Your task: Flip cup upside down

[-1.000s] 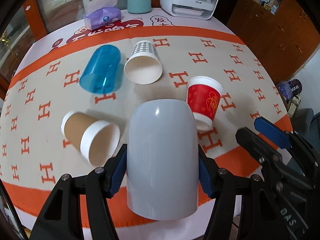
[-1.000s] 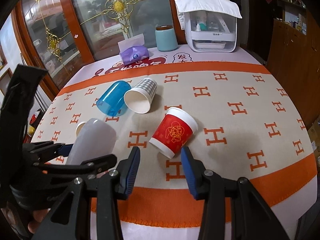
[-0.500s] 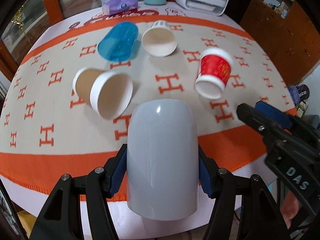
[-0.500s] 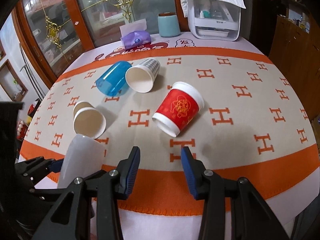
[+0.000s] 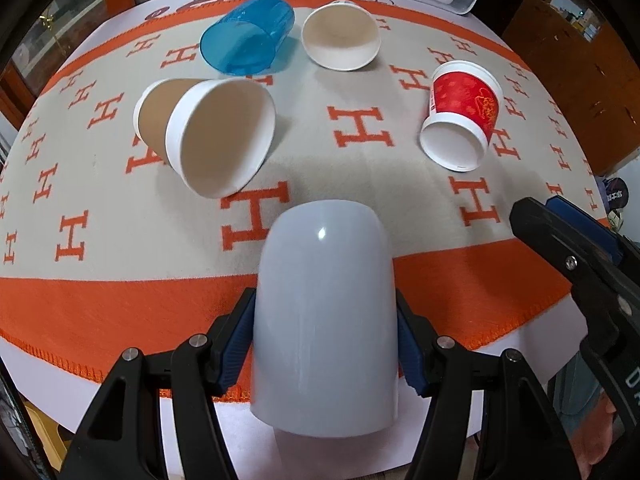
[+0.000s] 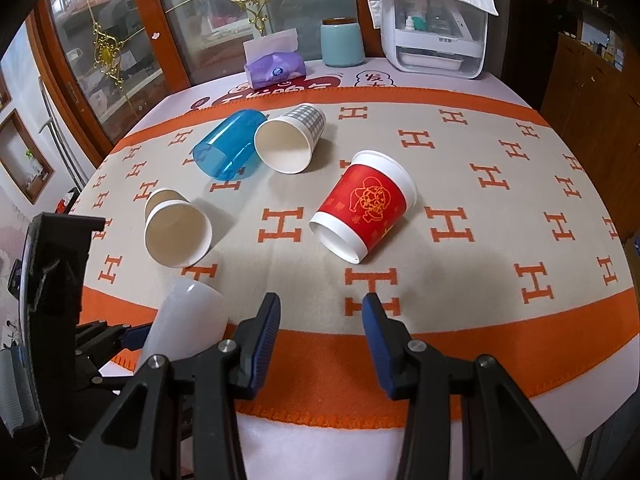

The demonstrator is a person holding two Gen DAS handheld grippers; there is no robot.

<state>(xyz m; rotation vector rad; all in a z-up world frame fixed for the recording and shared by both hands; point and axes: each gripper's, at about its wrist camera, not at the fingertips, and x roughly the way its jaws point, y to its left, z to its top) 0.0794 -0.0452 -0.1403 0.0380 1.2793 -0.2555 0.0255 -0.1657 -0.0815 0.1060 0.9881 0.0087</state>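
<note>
- Glass-fronted wooden cabinets (image 6: 120,52) stand behind a round surface (image 6: 480,216) covered by a beige cloth with orange H marks and an orange border
- Left gripper (image 5: 325,338) is clenched on a pale grey cup (image 5: 325,316), its blue pads pressing both sides; the cup's rounded closed end points away from the camera and it is held above the near edge of the surface
- Right gripper (image 6: 320,340) is released, jaws apart with nothing between them, hovering over the orange border
- Lying on their sides on the cloth: a brown paper cup (image 5: 204,132), a blue plastic cup (image 5: 248,36), a checked paper cup (image 6: 290,142) and a red paper cup (image 6: 366,210)
- At the far edge stand a purple tissue pack (image 6: 274,70), a teal jar (image 6: 342,42) and a white appliance (image 6: 434,28)
</note>
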